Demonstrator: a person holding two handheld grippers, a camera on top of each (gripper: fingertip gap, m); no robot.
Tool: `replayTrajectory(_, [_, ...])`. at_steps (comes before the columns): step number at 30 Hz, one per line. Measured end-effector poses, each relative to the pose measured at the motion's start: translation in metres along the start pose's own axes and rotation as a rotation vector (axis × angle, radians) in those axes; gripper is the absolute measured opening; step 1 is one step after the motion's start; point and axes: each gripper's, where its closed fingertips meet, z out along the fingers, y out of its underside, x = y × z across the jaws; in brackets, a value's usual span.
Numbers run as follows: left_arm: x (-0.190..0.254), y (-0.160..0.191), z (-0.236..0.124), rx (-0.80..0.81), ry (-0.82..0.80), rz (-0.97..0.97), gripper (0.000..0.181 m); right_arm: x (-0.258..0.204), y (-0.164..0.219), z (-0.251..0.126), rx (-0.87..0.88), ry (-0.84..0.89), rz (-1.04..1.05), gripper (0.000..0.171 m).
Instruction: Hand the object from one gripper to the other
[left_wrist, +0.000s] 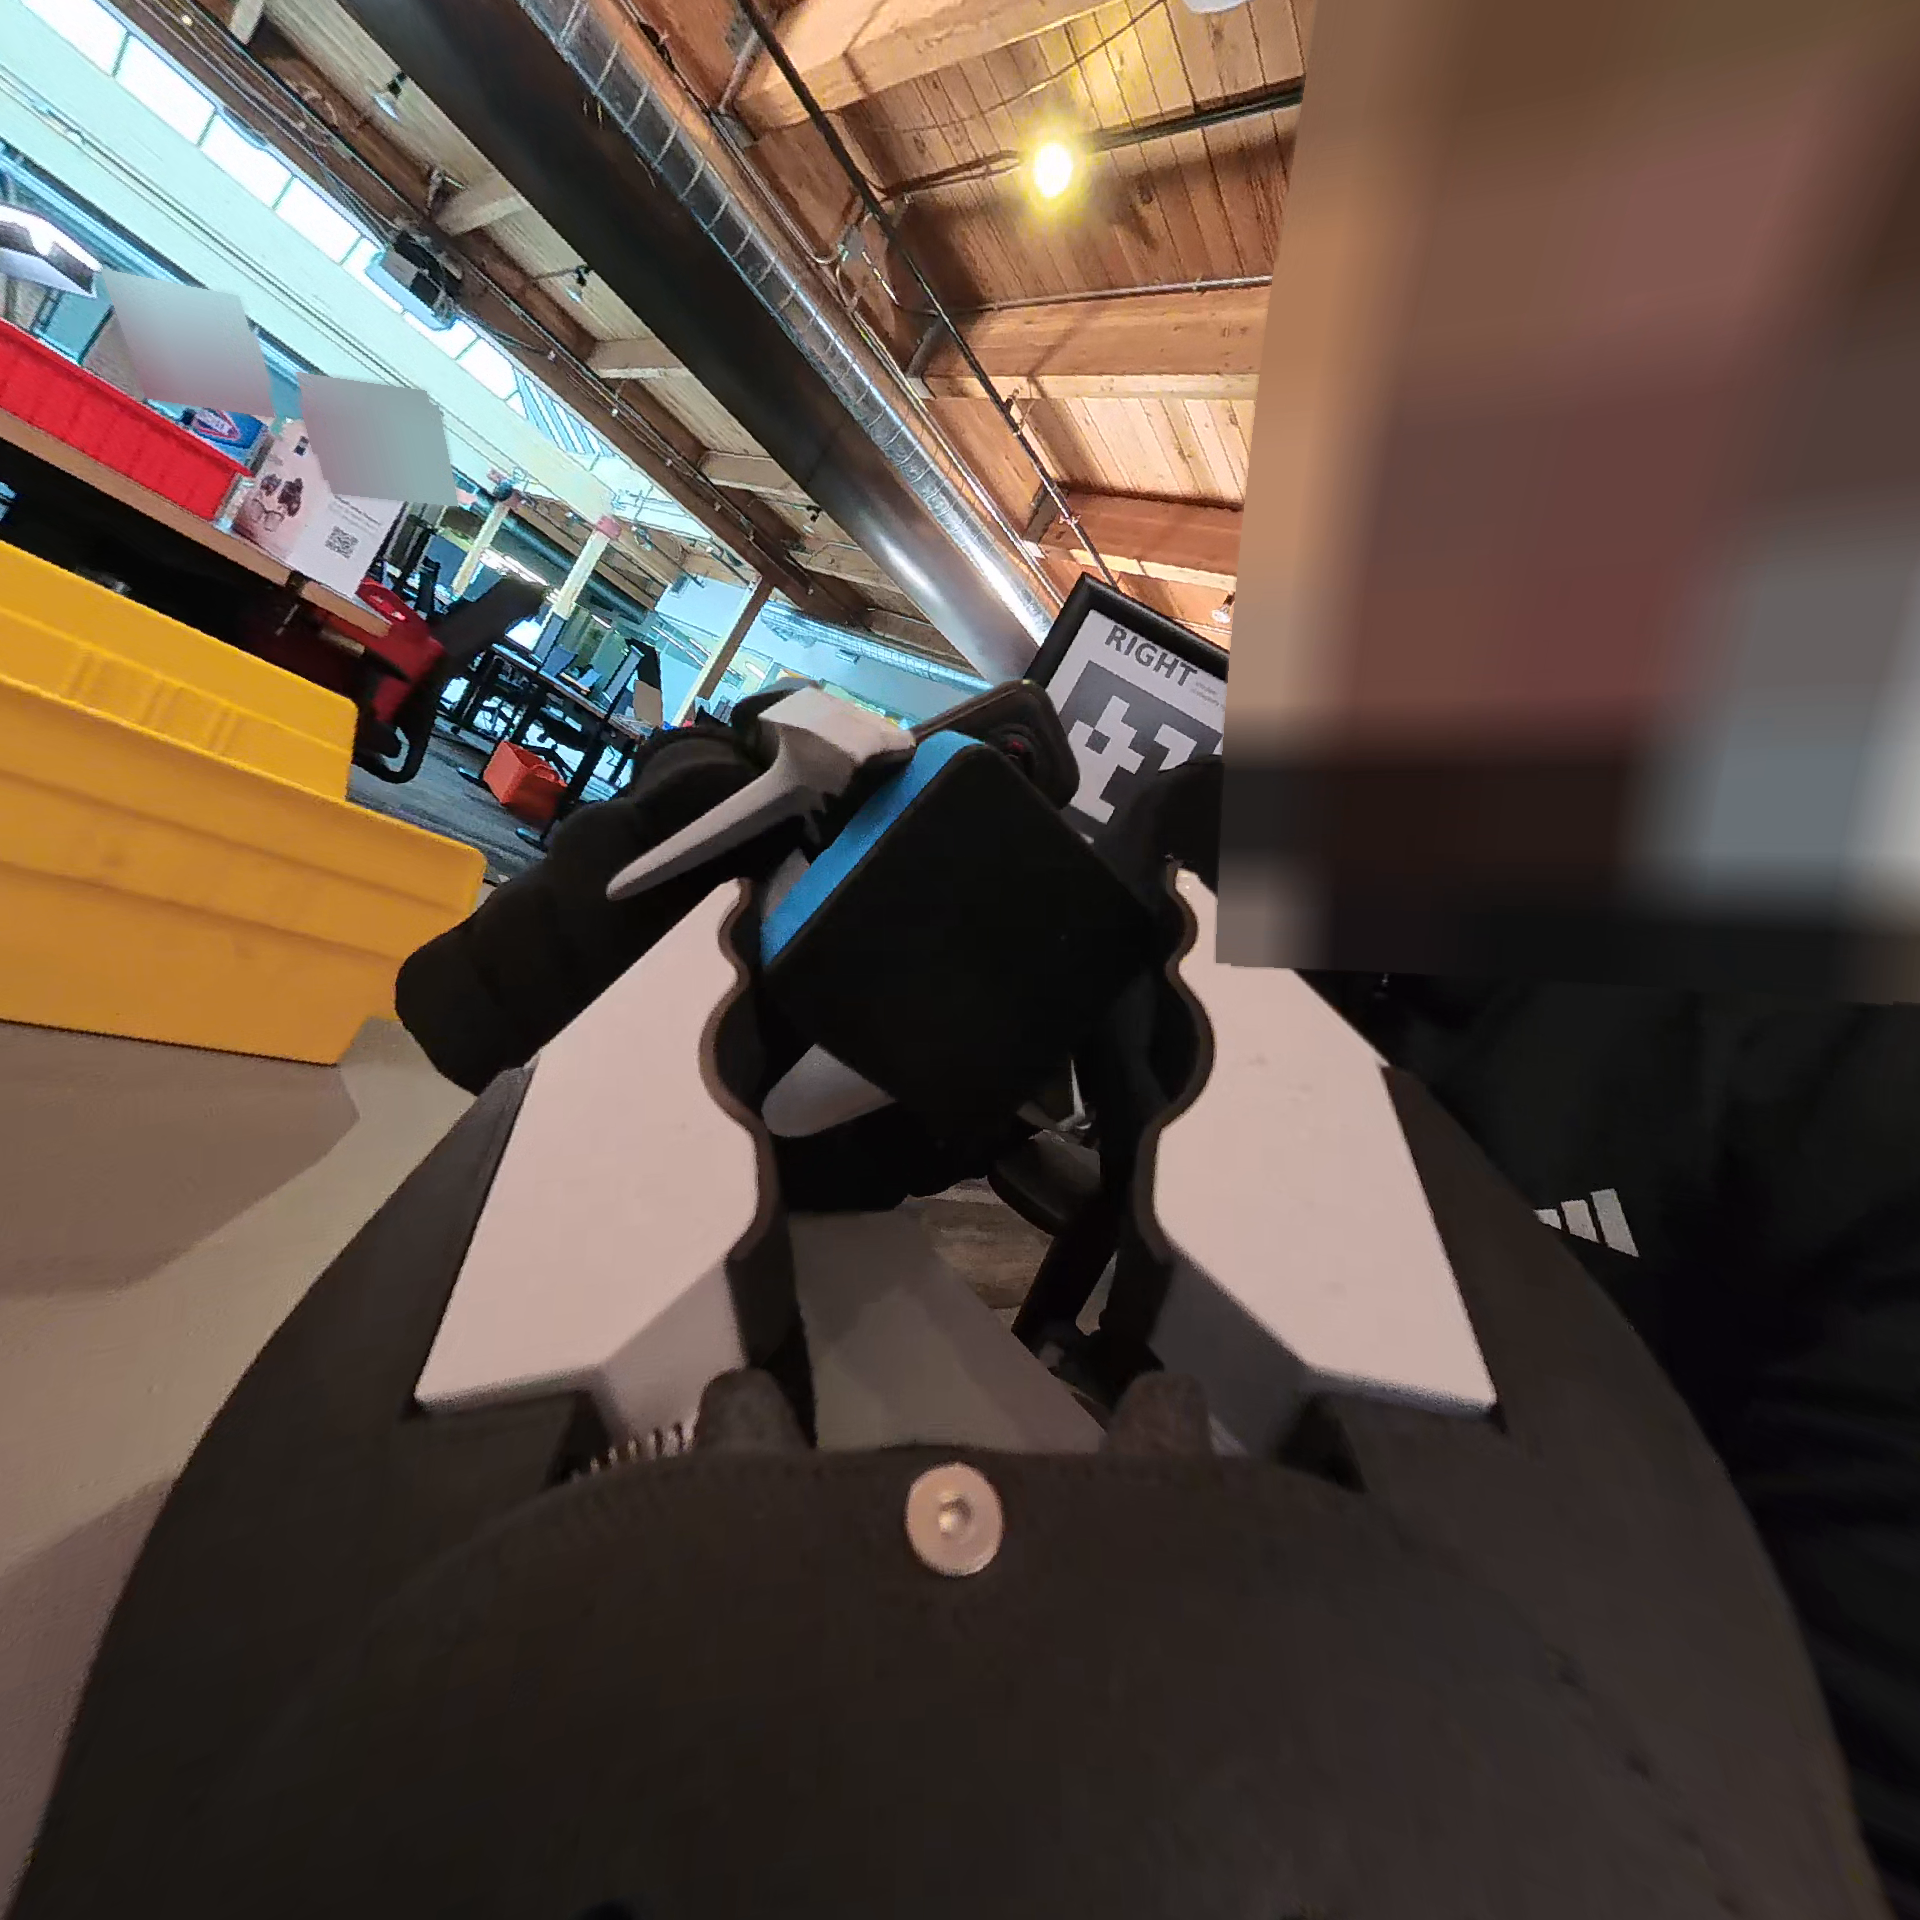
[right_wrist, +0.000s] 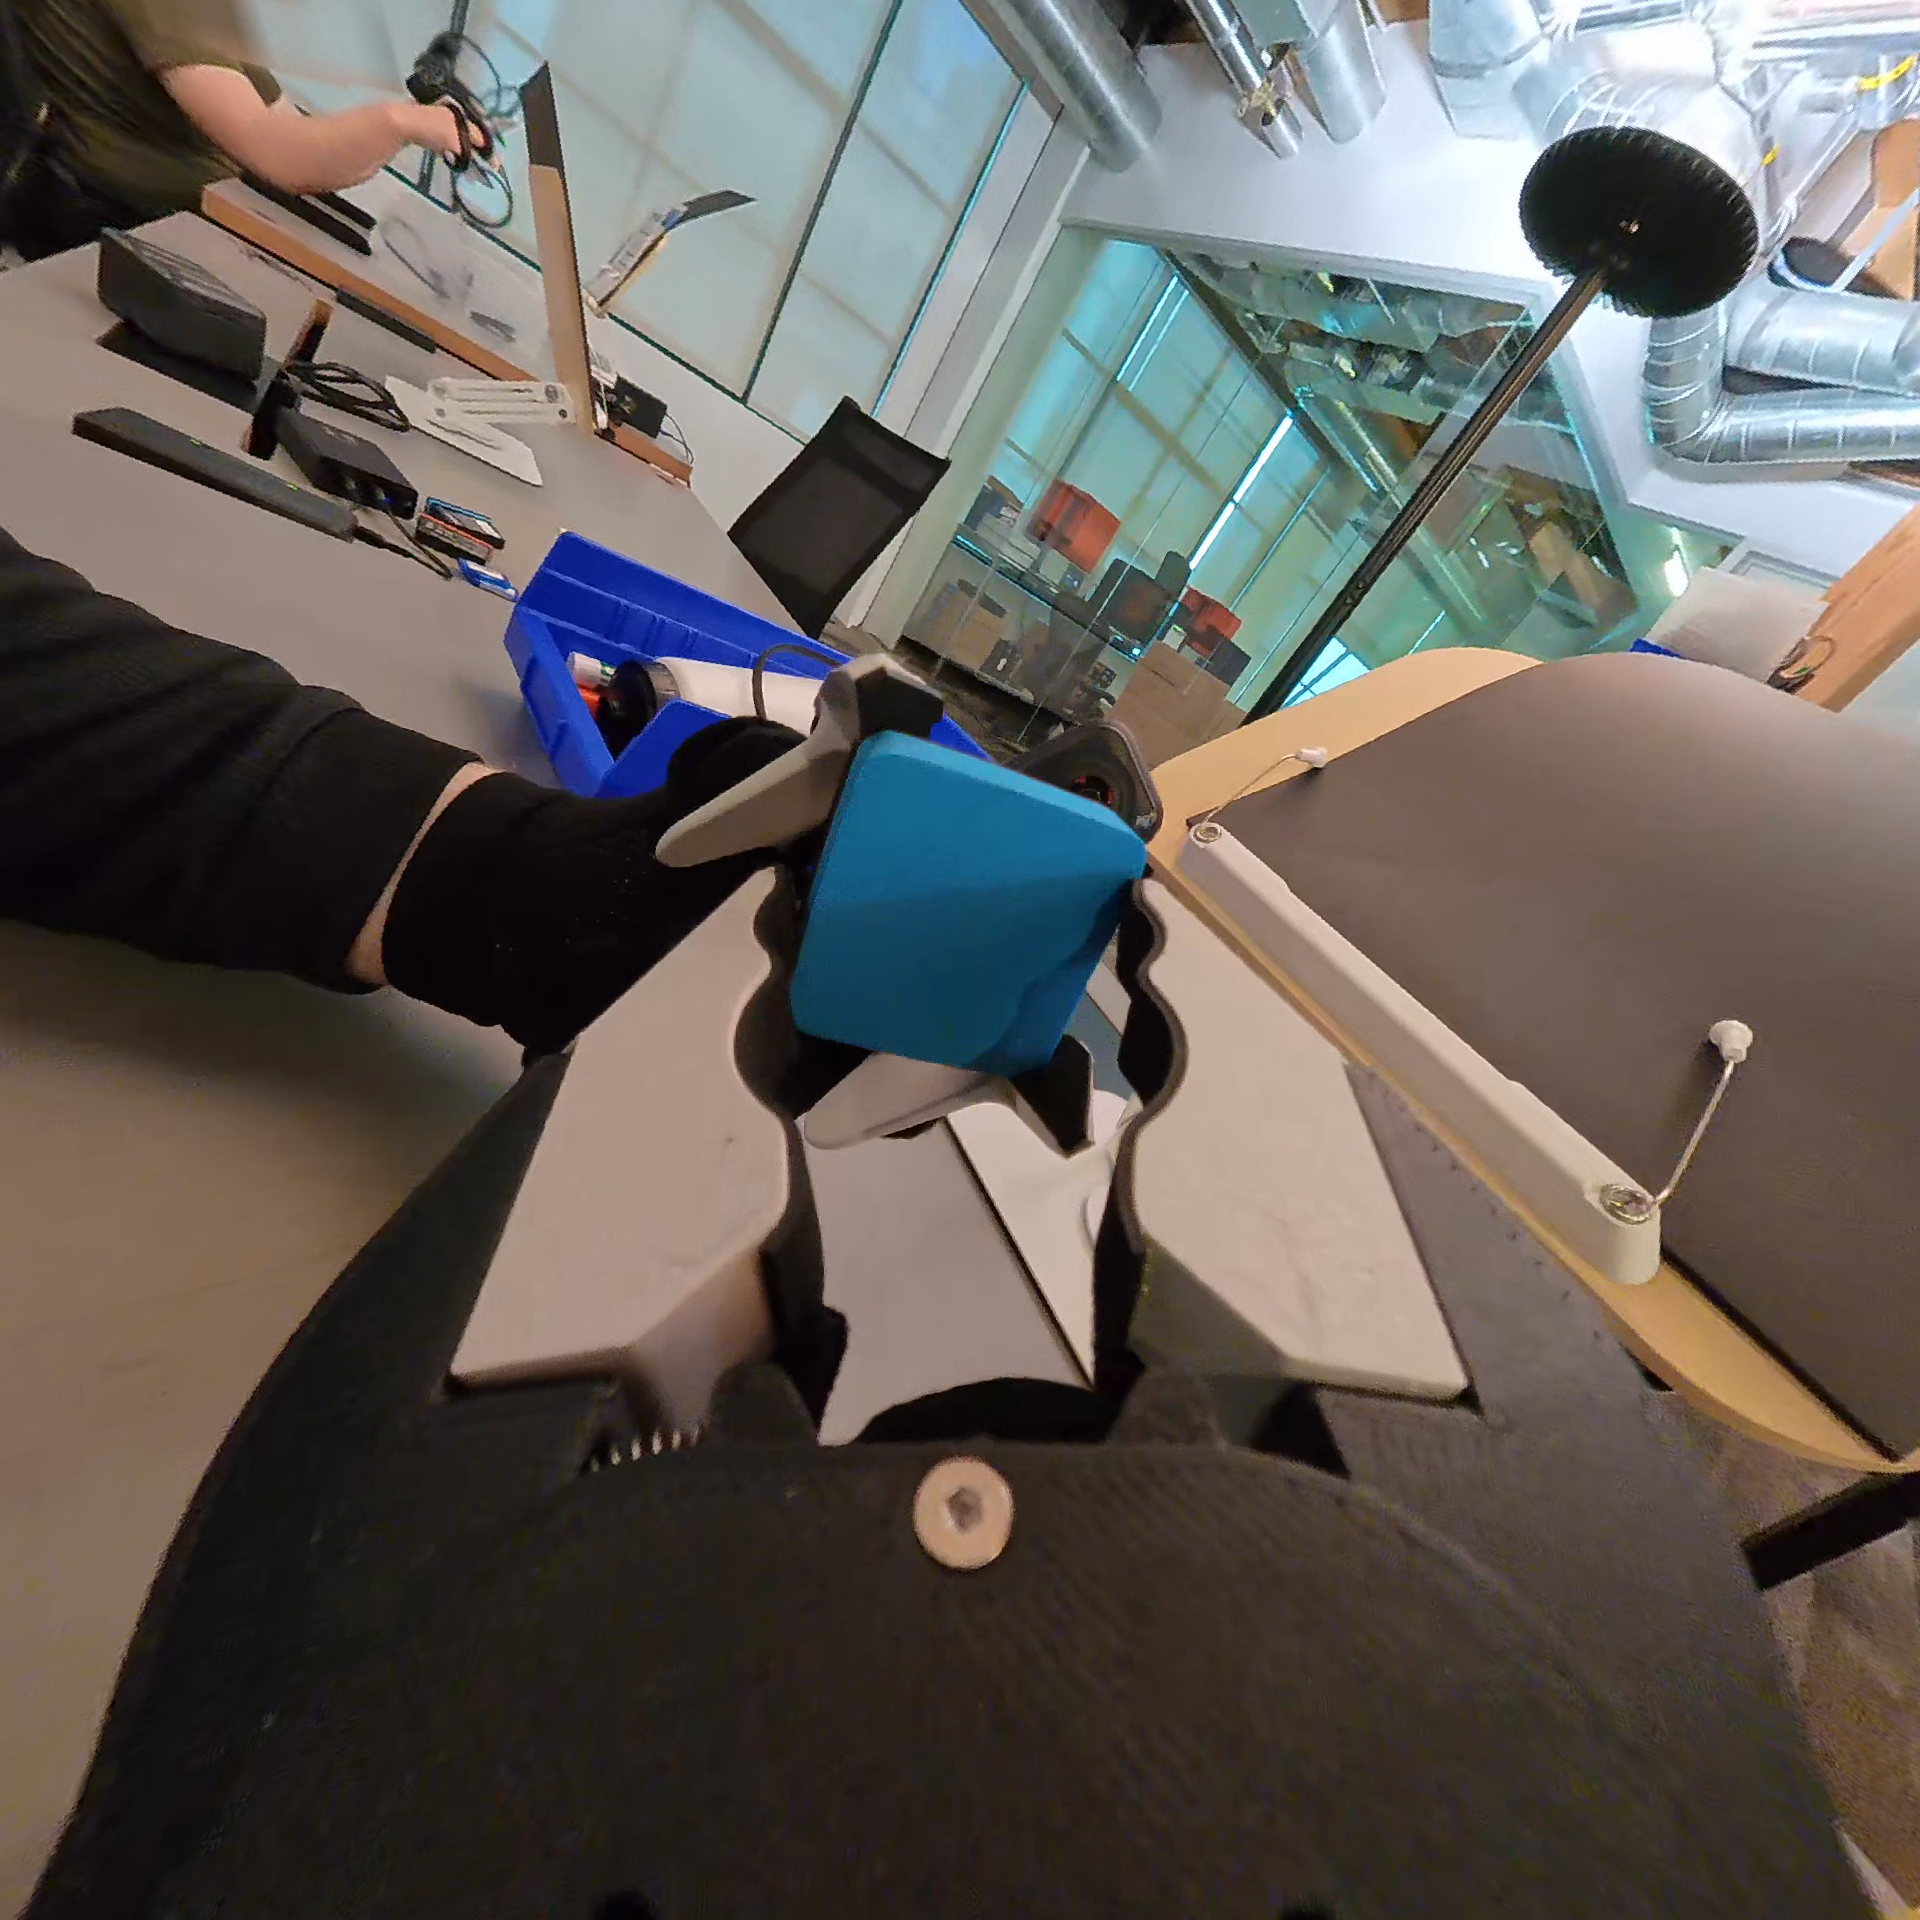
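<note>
A flat square object, blue on one face (right_wrist: 956, 914) and black on the other (left_wrist: 956, 956), is held in the air between my two grippers, which face each other. My left gripper (left_wrist: 956, 894) is closed on its two side corners. My right gripper (right_wrist: 951, 894) is closed on it too. In each view the other gripper's grey fingers (left_wrist: 748, 821) (right_wrist: 748, 821) show above and below the object. A black-gloved hand (right_wrist: 540, 904) holds the left gripper.
Stacked yellow bins (left_wrist: 156, 779) stand on the grey table to the left, with a red bin (left_wrist: 94, 416) behind. A blue bin (right_wrist: 623, 644) holding small items sits on the table (right_wrist: 208, 1143). A curved table edge with a grey panel (right_wrist: 1558, 935) is at the right. A person works at the far end (right_wrist: 208, 104). The grippers are tip to tip, or close to it.
</note>
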Motion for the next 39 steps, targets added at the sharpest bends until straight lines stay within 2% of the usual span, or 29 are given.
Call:
replayTrajectory(5, [-0.009, -0.006, -0.002, 0.021, -0.061, 0.014, 0.074, 0.008, 0.007, 0.0, -0.03, 0.02, 0.051, 0.058])
replayTrajectory(8, [-0.02, -0.02, -0.012, 0.053, -0.205, 0.099, 0.08, 0.022, 0.009, -0.005, -0.012, 0.039, 0.186, 0.058])
replayTrajectory(11, [-0.025, -0.027, -0.019, -0.017, -0.386, 0.252, 0.09, 0.039, 0.011, -0.013, 0.022, 0.041, 0.393, 0.058])
replayTrajectory(14, [-0.032, -0.035, -0.022, -0.143, -0.623, 0.504, 0.094, 0.047, 0.024, -0.016, 0.031, -0.034, 0.668, 0.058])
replayTrajectory(17, [-0.043, -0.033, -0.025, -0.395, -0.881, 0.803, 0.101, 0.046, 0.035, -0.02, 0.061, -0.152, 0.949, 0.058])
replayTrajectory(21, [-0.054, -0.027, -0.02, -0.682, -1.05, 1.076, 0.105, 0.05, 0.039, -0.026, 0.12, -0.244, 1.182, 0.058])
replayTrajectory(26, [-0.069, -0.013, -0.012, -0.779, -1.065, 1.135, 0.097, 0.03, 0.036, -0.025, 0.071, -0.377, 1.227, 0.058])
replayTrajectory(32, [-0.066, -0.003, -0.006, -0.812, -1.007, 1.133, 0.065, 0.017, 0.031, -0.022, 0.043, -0.435, 1.221, 0.058])
replayTrajectory(35, [-0.064, -0.005, -0.007, -0.797, -1.011, 1.128, 0.058, 0.015, 0.03, -0.02, 0.045, -0.434, 1.218, 0.059])
replayTrajectory(36, [-0.063, -0.006, -0.007, -0.793, -1.014, 1.123, 0.058, 0.016, 0.028, -0.019, 0.054, -0.421, 1.2, 0.061])
replayTrajectory(39, [-0.056, -0.013, -0.01, -0.773, -1.025, 1.079, 0.058, 0.023, 0.019, -0.017, 0.082, -0.369, 1.133, 0.087])
